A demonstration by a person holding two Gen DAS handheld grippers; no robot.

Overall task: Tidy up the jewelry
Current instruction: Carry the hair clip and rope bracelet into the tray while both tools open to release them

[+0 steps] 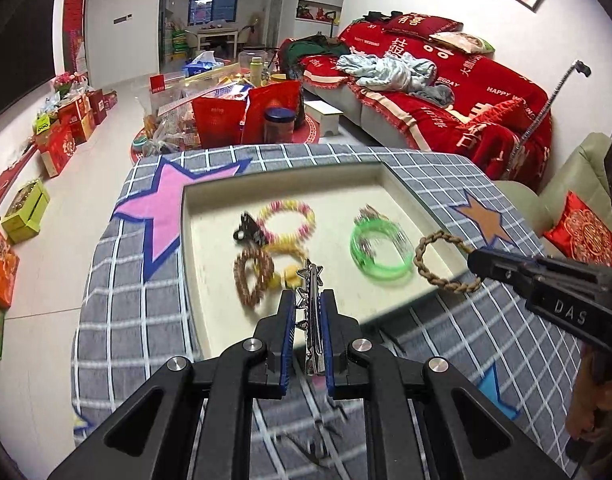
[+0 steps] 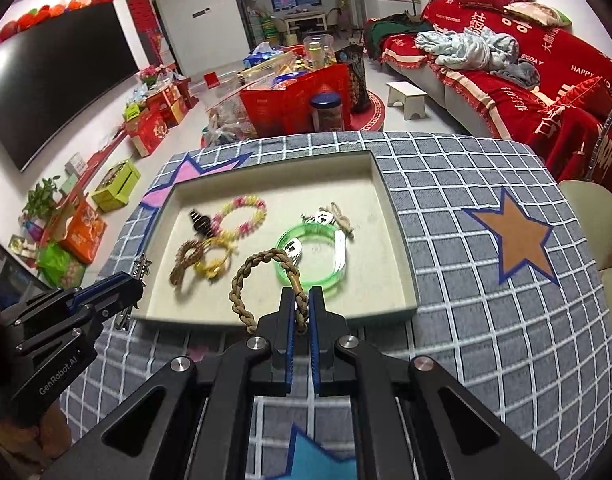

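Observation:
My left gripper (image 1: 309, 300) is shut on a silver star hair clip (image 1: 313, 304) and holds it over the near edge of the beige tray (image 1: 209, 280). My right gripper (image 2: 300, 298) is shut on a braided brown rope bracelet (image 2: 241, 280) and holds it above the tray's (image 2: 390, 208) near side. In the tray lie a green bangle (image 2: 326, 276), a pink-and-yellow bead bracelet (image 2: 245, 212), a black clip (image 2: 199, 222), a brown woven bracelet (image 2: 185, 260) and a yellow bracelet (image 2: 217, 260). The rope bracelet also shows in the left wrist view (image 1: 438, 264).
The tray sits on a grey checked cloth (image 2: 486, 320) with star patches. Beyond the table edge are red bags and boxes (image 2: 289, 100) on the floor and a red-covered sofa (image 2: 526, 80) at right.

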